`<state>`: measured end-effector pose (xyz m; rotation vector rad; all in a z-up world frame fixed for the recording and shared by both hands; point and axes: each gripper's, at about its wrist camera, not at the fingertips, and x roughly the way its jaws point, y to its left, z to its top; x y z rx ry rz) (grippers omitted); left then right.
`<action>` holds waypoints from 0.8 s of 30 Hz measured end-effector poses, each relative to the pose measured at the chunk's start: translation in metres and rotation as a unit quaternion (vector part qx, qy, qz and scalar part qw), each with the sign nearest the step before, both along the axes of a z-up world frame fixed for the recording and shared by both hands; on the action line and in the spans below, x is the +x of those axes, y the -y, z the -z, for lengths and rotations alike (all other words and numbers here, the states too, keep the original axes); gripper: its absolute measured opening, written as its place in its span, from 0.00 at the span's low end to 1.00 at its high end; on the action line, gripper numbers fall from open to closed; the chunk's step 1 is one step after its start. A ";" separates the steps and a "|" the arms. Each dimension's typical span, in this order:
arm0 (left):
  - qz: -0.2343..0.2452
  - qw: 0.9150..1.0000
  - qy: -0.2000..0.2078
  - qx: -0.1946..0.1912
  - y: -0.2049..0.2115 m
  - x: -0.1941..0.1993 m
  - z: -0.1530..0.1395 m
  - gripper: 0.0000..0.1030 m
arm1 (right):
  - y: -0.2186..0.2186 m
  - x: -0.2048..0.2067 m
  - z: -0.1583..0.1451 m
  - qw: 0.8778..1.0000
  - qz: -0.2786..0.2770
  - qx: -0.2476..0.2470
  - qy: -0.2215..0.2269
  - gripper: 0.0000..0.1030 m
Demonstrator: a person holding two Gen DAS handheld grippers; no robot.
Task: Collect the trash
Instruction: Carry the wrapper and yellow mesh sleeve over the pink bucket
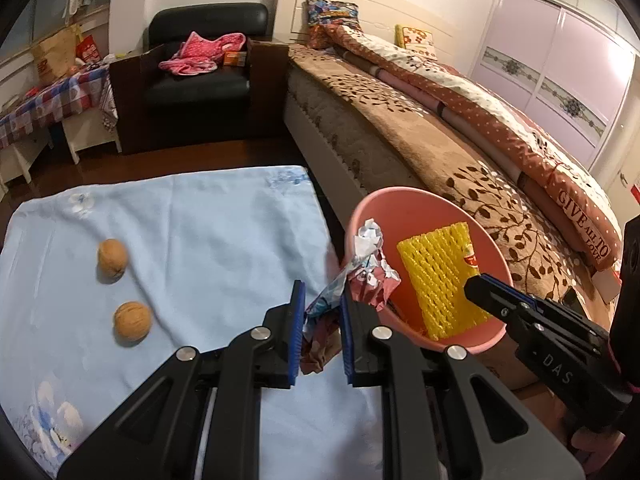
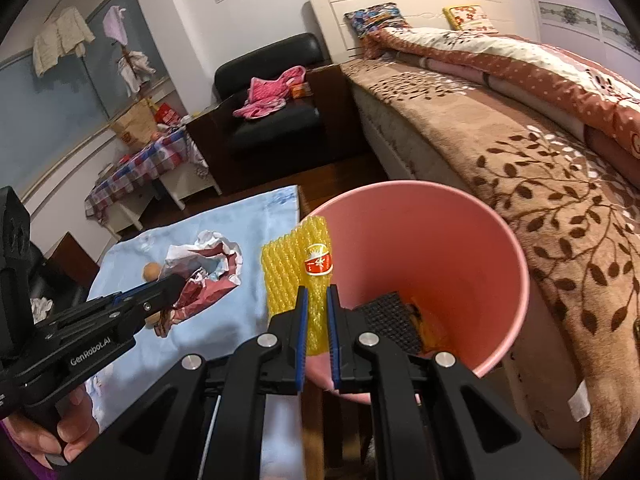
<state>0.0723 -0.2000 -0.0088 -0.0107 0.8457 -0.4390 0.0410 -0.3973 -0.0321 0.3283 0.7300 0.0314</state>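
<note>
Bedroom setting: bed point(image 1: 460, 152) with a brown leaf-print blanket on the right, black armchair point(image 1: 200, 76) at the back, and a low surface under a pale blue cloth point(image 1: 180, 240) in front. Pink bin point(image 2: 500, 248) stands between the cloth and the bed; dark mesh scrap already at its bottom. Two walnuts point(image 1: 113, 260) lie on the cloth, well apart from the bin. Left gripper point(image 1: 320, 332) is pinching a crumpled red-and-white wrapper point(image 1: 368, 272), jaws narrowed onto its lower end, the free end hanging at the bin's near rim. Right gripper point(image 2: 318, 320) clamps a yellow foam fruit net point(image 2: 296, 264) with a red sticker, jaws nearly together, the net upright at the bin's left rim. Judgement: both pieces are at the drop stage. To do it well, carry each fully past the rim and over the open mouth before letting go; the wrapper is light and springy and may catch on the rim or fall back onto the cloth. Release one at a time, jaws opened wide, so foam does not cling to the pads.
</note>
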 end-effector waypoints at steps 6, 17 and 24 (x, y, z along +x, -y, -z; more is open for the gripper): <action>0.014 1.000 0.005 0.011 0.025 0.002 0.002 0.15 | 0.016 -0.004 0.002 1.000 0.022 0.001 0.001 0.08; 0.032 0.999 0.004 0.027 0.059 0.007 0.011 0.15 | 0.031 -0.004 0.010 0.999 0.044 -0.010 -0.004 0.08; 0.038 0.998 0.010 0.044 0.078 0.011 0.018 0.15 | 0.039 -0.004 0.018 0.998 0.058 -0.021 -0.011 0.08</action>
